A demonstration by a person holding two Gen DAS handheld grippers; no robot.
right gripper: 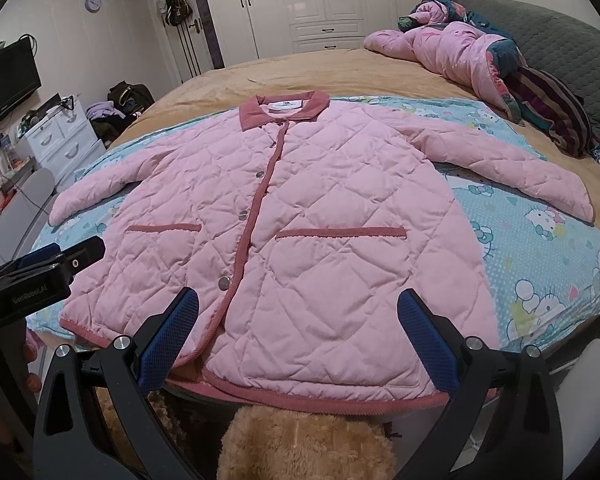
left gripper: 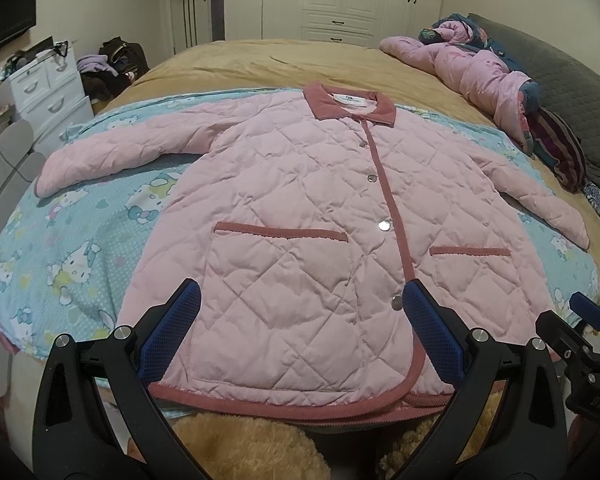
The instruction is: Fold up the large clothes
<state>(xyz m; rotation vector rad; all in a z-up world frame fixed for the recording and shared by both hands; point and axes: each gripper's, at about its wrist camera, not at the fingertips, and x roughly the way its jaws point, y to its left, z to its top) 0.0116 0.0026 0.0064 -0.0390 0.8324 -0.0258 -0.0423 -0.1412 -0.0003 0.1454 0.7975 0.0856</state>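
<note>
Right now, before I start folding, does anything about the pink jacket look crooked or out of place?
Nothing much stands out. The pink quilted jacket lies flat, front up and snapped shut, on the cartoon-print blanket, both sleeves spread outward. Its hem hangs slightly over the bed's near edge. Both the left gripper and right gripper are open, holding nothing.

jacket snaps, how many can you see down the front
4 on the pink jacket, all along the dark placket: one below the collar, one at the chest, one level with the pockets, one near the hem. Another may hide under the collar.
</note>
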